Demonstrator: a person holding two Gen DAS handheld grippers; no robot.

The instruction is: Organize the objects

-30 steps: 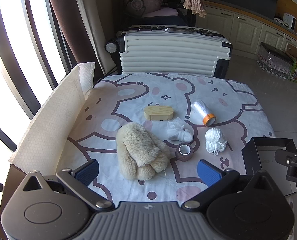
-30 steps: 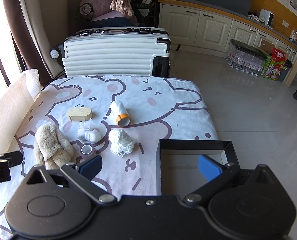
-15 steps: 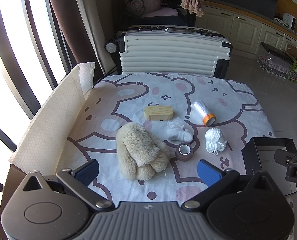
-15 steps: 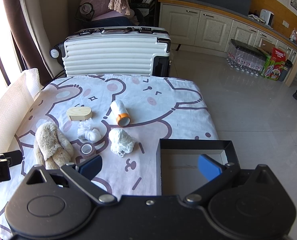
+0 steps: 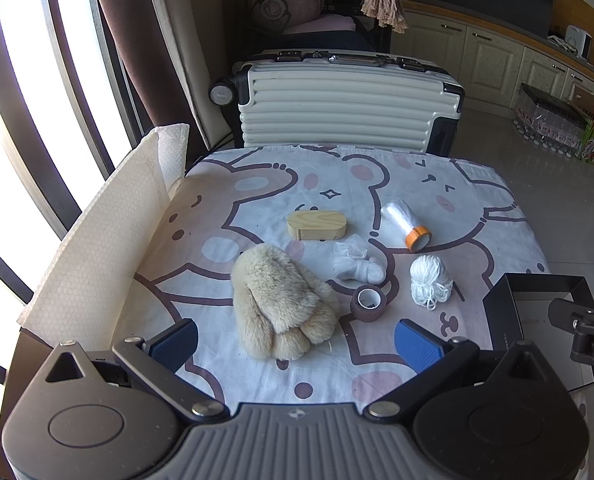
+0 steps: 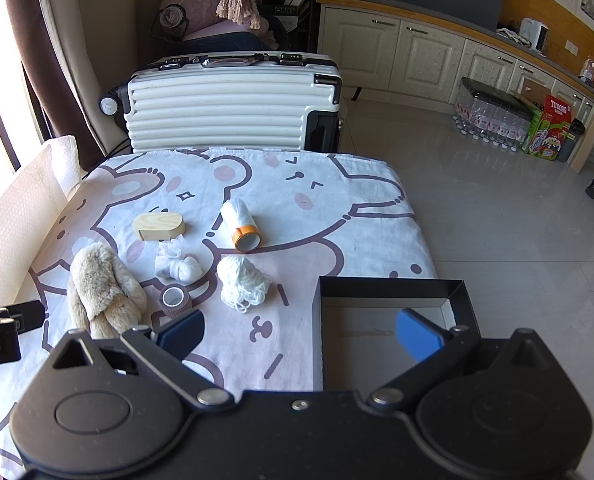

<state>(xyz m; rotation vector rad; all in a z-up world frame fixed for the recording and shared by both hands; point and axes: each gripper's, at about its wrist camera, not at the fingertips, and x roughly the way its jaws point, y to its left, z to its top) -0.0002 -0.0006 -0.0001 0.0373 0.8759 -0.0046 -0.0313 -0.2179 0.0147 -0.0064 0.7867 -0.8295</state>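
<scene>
- Blue-padded left gripper (image 5: 297,344) gapes wide and holds nothing, hovering just short of the furry beige toy (image 5: 283,304) on the cartoon-print cloth (image 5: 337,184).
- Right gripper (image 6: 300,332) is equally wide and empty, above the black box's (image 6: 393,285) near left edge.

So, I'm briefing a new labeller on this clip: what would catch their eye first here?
Probably the fluffy beige plush toy lying near the front of the cartoon-bear tablecloth, with a wooden block, a brown tape roll and a white yarn ball scattered beside it. Next, the open black box at the table's right edge, and the ribbed white suitcase behind the table.
</scene>
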